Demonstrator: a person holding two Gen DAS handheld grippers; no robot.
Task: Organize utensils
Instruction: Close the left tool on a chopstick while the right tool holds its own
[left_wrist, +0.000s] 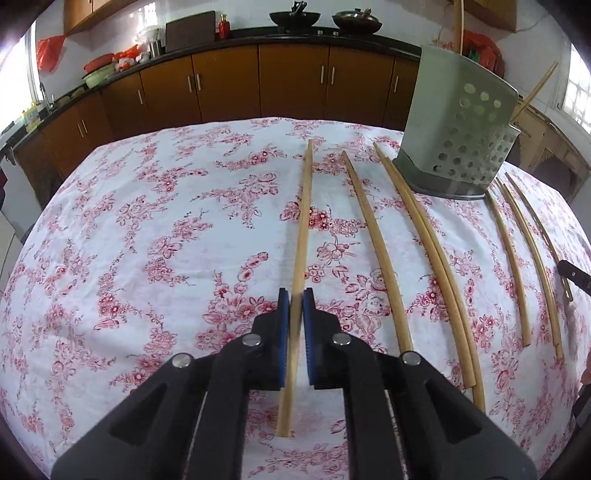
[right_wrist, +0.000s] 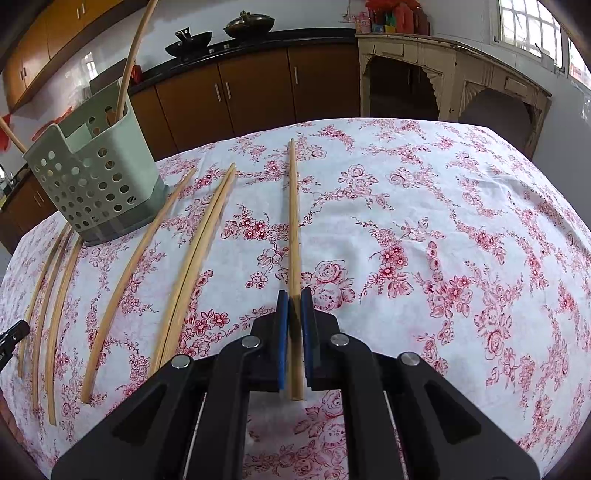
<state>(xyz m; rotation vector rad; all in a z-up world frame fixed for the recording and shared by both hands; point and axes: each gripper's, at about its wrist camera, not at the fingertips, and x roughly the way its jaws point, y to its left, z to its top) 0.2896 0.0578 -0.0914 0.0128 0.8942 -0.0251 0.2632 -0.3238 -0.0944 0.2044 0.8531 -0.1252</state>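
Several wooden chopsticks lie in a row on the floral tablecloth. My left gripper is shut on the leftmost chopstick, which runs away from me between the blue pads. My right gripper is shut on the rightmost chopstick the same way. The pale green perforated utensil holder stands at the far side of the row; it also shows in the right wrist view, with two chopsticks standing in it.
Loose chopsticks lie between the two grippers, one pair touching. The floral table stretches wide on the right. Brown kitchen cabinets and a counter with woks run behind the table's far edge.
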